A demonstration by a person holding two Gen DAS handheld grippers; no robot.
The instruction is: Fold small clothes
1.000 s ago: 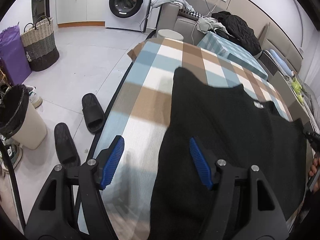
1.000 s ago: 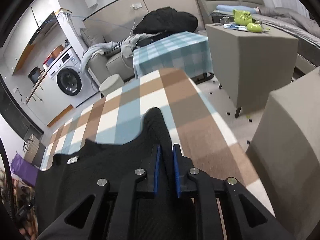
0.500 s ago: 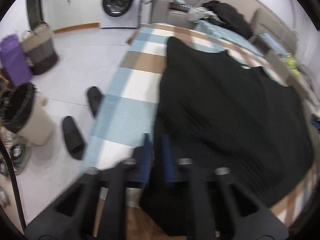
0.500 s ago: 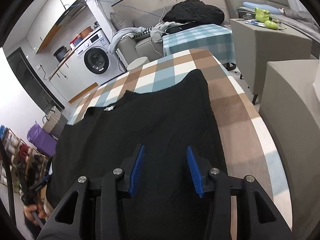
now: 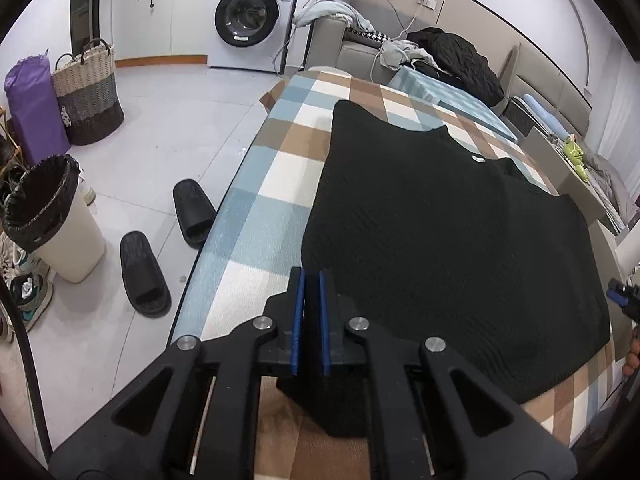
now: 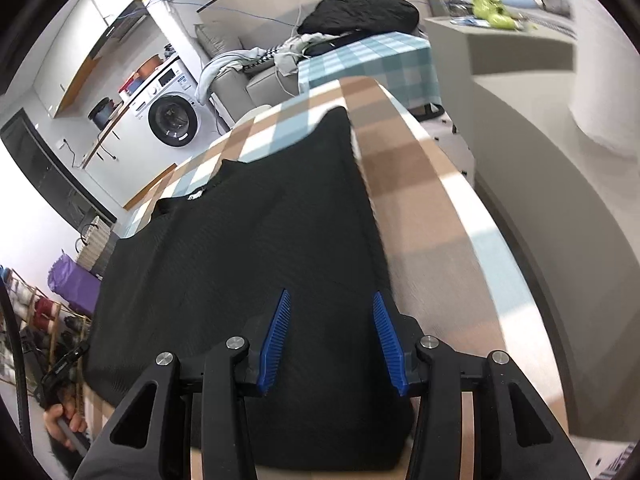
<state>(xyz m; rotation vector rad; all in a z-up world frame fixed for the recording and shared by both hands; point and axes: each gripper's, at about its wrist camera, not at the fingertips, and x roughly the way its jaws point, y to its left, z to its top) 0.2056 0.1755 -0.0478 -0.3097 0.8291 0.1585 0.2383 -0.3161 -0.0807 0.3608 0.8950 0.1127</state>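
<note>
Black ribbed knit sweater lies spread flat on the table with the blue, brown and white checked cloth, small white neck label on the sweater's far edge, one corner pointing toward the white front-loading washing machine. Left gripper sits at the sweater's near-left hem corner: blue ribbed pads almost together with a thin slit between them, having just reopened a hair after closing; black fabric bunches right under the fingers, but whether the pads actually pinch it cannot be told from this view. Right gripper hangs over the sweater's near-right part, jaws at a medium gap with blue pads apart, no fabric pinched, only the flat knit showing between the fingers; its opening has levelled off after parting. In the right wrist view the sweater's right edge runs just inside the table's brown stripe, and a hand on the other handle shows at the sweater's far-left corner. On the floor left of the sweater's table: two black slide slippers, a white bin with black liner, a woven two-tone laundry basket. Beyond the sweater's far end: a second table in teal check cloth with a black jacket heaped on it.
</note>
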